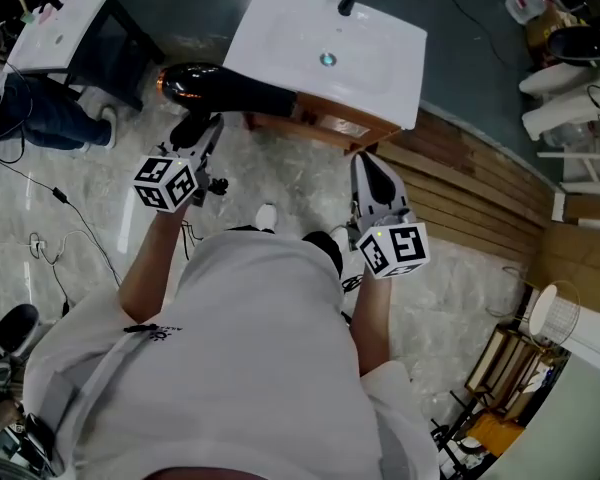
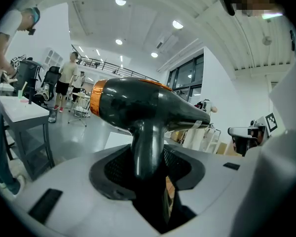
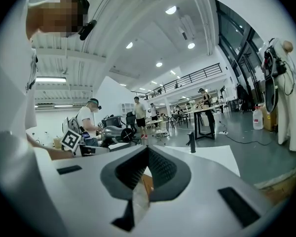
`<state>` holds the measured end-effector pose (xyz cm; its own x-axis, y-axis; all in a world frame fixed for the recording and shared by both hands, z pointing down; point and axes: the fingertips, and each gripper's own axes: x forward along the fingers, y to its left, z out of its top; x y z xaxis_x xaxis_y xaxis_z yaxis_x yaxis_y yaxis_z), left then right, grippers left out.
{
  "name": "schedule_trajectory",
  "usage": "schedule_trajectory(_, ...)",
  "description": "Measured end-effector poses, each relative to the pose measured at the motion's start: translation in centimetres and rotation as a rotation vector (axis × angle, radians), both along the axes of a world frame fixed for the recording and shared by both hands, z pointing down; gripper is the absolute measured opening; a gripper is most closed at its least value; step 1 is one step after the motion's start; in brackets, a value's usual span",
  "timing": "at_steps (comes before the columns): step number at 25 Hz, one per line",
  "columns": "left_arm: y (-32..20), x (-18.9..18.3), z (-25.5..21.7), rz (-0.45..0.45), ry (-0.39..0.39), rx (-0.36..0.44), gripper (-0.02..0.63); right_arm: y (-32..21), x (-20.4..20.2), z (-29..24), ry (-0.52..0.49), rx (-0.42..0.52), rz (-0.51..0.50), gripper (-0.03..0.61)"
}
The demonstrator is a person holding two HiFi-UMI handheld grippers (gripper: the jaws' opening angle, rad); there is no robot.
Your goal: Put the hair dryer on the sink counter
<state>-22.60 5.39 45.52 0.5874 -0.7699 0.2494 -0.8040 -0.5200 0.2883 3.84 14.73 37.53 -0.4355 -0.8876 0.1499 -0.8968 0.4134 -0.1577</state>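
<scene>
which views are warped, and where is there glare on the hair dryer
Left gripper view: heavy fisheye, dark corners, soft sheen along the glossy hair dryer. Right gripper view: same fisheye, near foreground blurred. Head view: little warp, a bright highlight by the dryer's orange end, sink counter evenly lit.

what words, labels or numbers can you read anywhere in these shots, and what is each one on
No words or numbers can be read in any view.
Left cube and right cube: black-and-white square patterns only, no letters.
Dark print on the white shirt: too small to read.
Pale strip on the hair dryer: blurred, unreadable.
</scene>
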Motion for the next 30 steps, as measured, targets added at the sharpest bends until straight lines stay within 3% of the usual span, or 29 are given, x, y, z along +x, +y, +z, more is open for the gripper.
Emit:
schedule_trajectory(11,-0.5,-2.2,0.2,-0.005,-0.004,-0.003,0.179,-1.3,-2.7,0.4,-0.003,-0.005,-0.022,0.008)
schedule_trajectory(30,-2.9,-0.4,0.2,0.012,-0.015,0.000,0.179,-4.7,-3.1,1.7,-0.030,-0.022,-0.060,0.008)
